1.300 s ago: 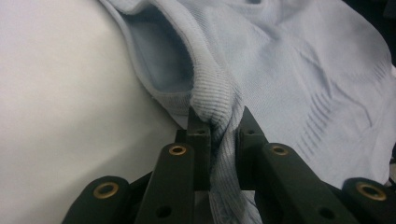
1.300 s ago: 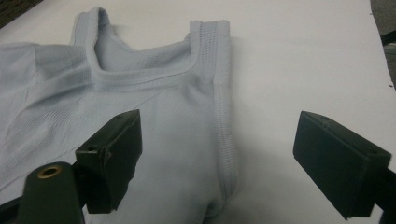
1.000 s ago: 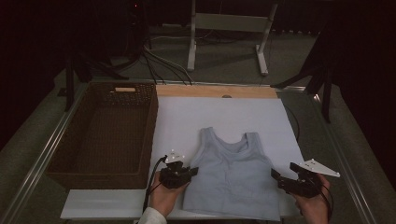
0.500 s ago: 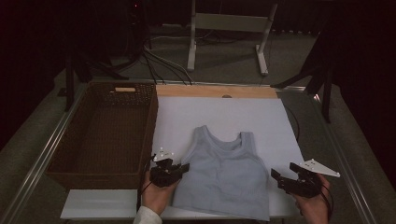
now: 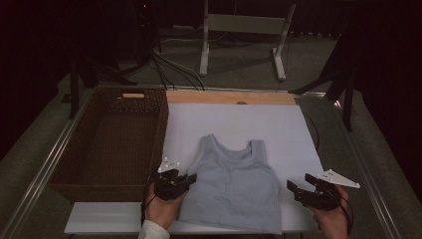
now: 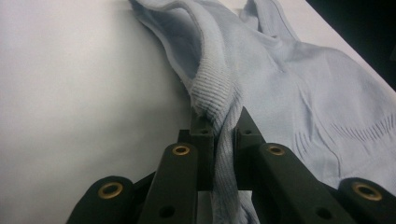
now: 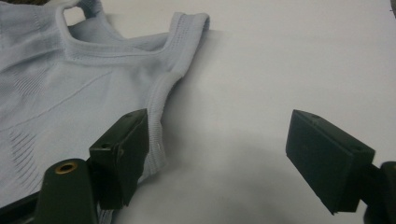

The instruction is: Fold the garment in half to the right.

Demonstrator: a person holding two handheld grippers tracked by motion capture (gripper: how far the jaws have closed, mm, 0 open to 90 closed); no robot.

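The blue vest (image 5: 234, 191) lay flat on the white desk (image 5: 278, 129). The left gripper (image 5: 185, 180) pinched its edge tight. The right gripper (image 5: 297, 189) was wide, closing a little, holding nothing. One-sided pulling might bunch the vest.

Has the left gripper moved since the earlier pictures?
Yes. The left gripper, shut on the tank top, moved left toward the basket.

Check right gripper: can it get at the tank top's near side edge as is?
Probably yes. The right gripper has open jaws beside the tank top edge on the white board, with nothing between; they have just been closing.
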